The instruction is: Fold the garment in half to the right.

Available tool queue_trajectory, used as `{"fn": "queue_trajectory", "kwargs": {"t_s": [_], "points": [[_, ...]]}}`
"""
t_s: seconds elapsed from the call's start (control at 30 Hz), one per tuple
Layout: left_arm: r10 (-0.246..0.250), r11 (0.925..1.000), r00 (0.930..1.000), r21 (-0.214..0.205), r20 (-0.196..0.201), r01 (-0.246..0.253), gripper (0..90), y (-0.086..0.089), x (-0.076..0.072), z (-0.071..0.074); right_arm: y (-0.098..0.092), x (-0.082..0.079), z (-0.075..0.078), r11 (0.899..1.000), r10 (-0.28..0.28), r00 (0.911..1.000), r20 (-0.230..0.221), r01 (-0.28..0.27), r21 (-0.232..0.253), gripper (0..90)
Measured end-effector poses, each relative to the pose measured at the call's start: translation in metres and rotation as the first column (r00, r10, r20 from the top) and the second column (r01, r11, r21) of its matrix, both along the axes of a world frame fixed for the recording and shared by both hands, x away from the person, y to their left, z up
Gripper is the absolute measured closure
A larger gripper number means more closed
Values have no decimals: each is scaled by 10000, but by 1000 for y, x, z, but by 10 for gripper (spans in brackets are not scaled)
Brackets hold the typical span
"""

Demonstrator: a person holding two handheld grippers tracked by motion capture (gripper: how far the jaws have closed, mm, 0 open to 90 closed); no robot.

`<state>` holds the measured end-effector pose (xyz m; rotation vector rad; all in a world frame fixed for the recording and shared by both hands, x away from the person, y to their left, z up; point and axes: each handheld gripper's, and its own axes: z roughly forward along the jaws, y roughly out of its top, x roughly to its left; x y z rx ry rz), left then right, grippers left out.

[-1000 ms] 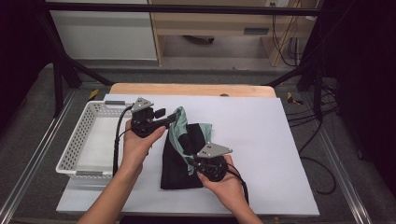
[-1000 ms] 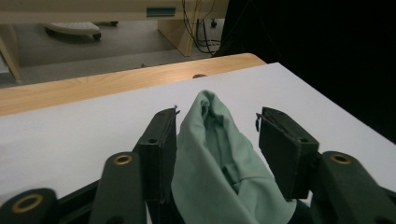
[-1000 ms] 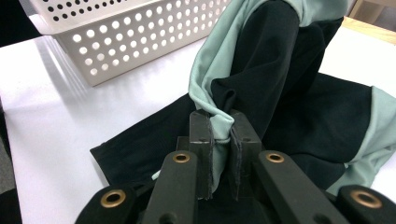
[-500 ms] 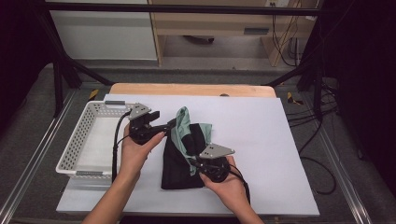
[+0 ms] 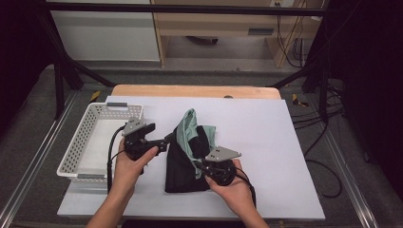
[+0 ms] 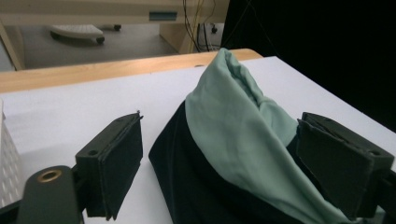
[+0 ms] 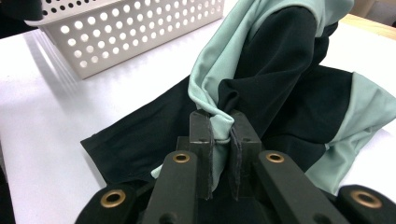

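Since the garment sits mid-frame in the high view, I log this moment as follows.

Garment: black-and-mint cloth [image 5: 187,156], lying on the white bench [image 5: 285,142] at centre frame, one mint fold raised into a peak at upper centre.

Left claw [image 5: 167,140]: jaws have just been opening and now stand spread; a second ago it stood higher in the frame, beside the raised fold, and it now sits lower and further left, at the cloth's left edge.

Meaning: I judge the left side of the fold released; a fresh pick on that edge looks like the next call.

Right claw [image 7: 221,135]: pressed together, pinching a mint hem, lower centre of its own view; unmoved against the earlier pictures.

Left claw view: cloth [image 6: 233,154] lies between the spread jaws, pads clear of it on both sides, which the high view cannot resolve.

Right claw view: the pinched hem bunched between the pads, plus the perforated basket [image 7: 130,32] at upper left.

High view: basket [image 5: 76,156] at left of frame, apart from the cloth.
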<state>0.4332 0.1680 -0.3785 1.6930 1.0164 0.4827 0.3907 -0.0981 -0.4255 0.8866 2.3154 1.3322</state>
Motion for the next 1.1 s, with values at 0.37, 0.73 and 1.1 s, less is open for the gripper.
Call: {"fn": "queue_trajectory", "kwargs": {"t_s": [0.37,0.73,1.1], "points": [[-118,9997,9998,223,142,115,122,-2,-13,-8,-6,2,0,9999,-114,9999,-38,114,-14,824],[115,9984,9999,551,49,-117,122,-6,-14,-14,-7,2,0,9999,-140,9999,-44,140,-33,824],[244,9921,9997,1232,-64,-234,118,-14,-15,-22,-8,2,1,9998,-203,9998,-34,203,-2,823]]}}
